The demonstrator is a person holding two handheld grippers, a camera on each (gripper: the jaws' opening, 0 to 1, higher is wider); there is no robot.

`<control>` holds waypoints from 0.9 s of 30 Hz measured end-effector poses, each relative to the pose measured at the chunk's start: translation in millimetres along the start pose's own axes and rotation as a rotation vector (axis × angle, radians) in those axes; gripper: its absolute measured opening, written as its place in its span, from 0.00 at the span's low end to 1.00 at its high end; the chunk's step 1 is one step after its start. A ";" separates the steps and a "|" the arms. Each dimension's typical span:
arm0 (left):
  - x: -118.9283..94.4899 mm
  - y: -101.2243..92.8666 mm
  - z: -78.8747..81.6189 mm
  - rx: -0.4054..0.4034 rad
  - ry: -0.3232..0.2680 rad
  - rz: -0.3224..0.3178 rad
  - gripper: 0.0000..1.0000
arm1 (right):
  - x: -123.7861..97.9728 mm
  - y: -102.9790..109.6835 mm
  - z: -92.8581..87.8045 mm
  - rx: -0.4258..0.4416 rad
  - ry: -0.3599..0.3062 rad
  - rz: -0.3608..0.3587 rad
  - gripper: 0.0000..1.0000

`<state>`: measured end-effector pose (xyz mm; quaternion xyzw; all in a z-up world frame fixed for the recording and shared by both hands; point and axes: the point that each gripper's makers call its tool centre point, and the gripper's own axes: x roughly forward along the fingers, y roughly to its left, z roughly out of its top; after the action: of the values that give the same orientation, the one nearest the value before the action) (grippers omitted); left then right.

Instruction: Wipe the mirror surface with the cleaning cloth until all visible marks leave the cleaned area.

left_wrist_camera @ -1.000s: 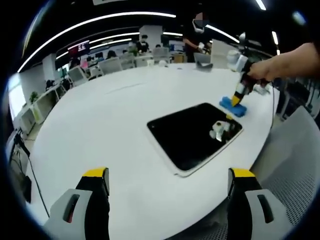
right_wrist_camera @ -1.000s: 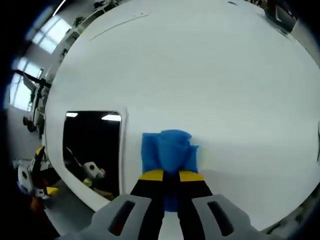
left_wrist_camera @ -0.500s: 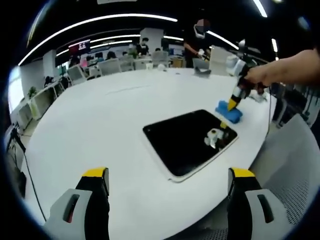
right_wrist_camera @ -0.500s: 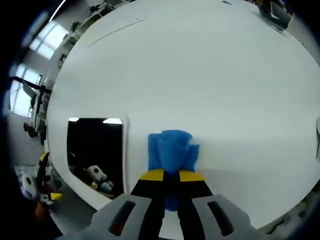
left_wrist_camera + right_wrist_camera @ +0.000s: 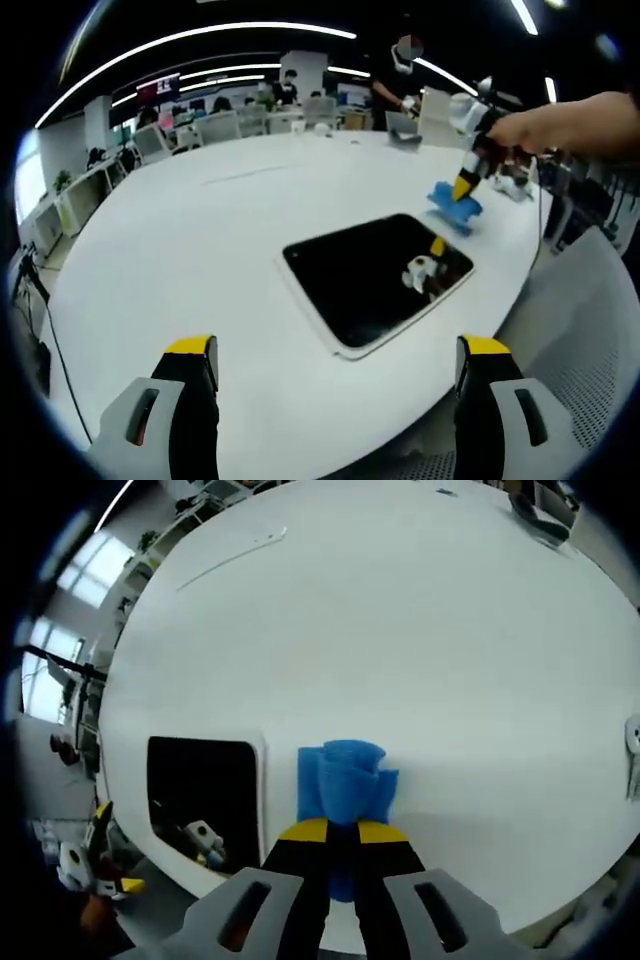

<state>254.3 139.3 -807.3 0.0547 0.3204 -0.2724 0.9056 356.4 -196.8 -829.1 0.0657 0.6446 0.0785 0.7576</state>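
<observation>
On the round white table the mirror lies flat; just beyond it the right gripper pinches the blue cleaning cloth; the left gripper hangs wide apart, holding nothing.

Big round white tabletop, bare over most of its surface; a small grey item sits near its far edge in the left gripper view. Behind it an open office: rows of chairs and desks, a person in dark clothes standing, long ceiling light strips. Bright windows at the edge of the right gripper view.
</observation>
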 end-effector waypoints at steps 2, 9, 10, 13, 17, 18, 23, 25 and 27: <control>-0.1 -0.2 -0.6 -0.002 0.003 -0.002 0.99 | -0.1 2.9 1.4 -0.001 -0.004 0.004 0.03; 0.2 -2.6 -1.6 -0.006 0.010 -0.016 0.99 | 2.2 8.3 -1.0 -0.007 0.006 -0.005 0.03; 0.2 -2.5 -1.6 -0.005 0.010 -0.015 0.99 | 3.0 7.9 0.2 -0.004 0.006 -0.005 0.03; 0.9 -3.9 -2.2 -0.006 0.011 -0.023 0.99 | 4.1 8.4 2.2 0.001 0.004 -0.004 0.03; 0.9 -6.5 -2.1 0.001 0.014 -0.033 0.99 | 5.0 9.4 2.7 0.005 0.006 -0.003 0.03; 1.3 -3.3 -2.3 0.012 0.013 -0.018 0.99 | 5.6 10.4 2.7 0.006 0.007 -0.002 0.03; 1.0 -3.0 -1.9 0.015 0.014 -0.013 0.99 | 8.6 17.9 1.7 0.021 0.009 0.005 0.03; 1.2 -4.1 -1.6 0.020 0.014 -0.018 0.99 | 11.2 22.3 1.9 0.034 0.012 0.010 0.03; 1.9 -5.4 -2.6 0.023 0.017 -0.026 0.99 | 12.5 25.2 3.0 0.034 0.011 0.003 0.03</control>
<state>251.3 134.5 -810.1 0.0632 0.3259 -0.2871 0.8985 360.5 -169.6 -835.6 0.0793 0.6500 0.0690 0.7526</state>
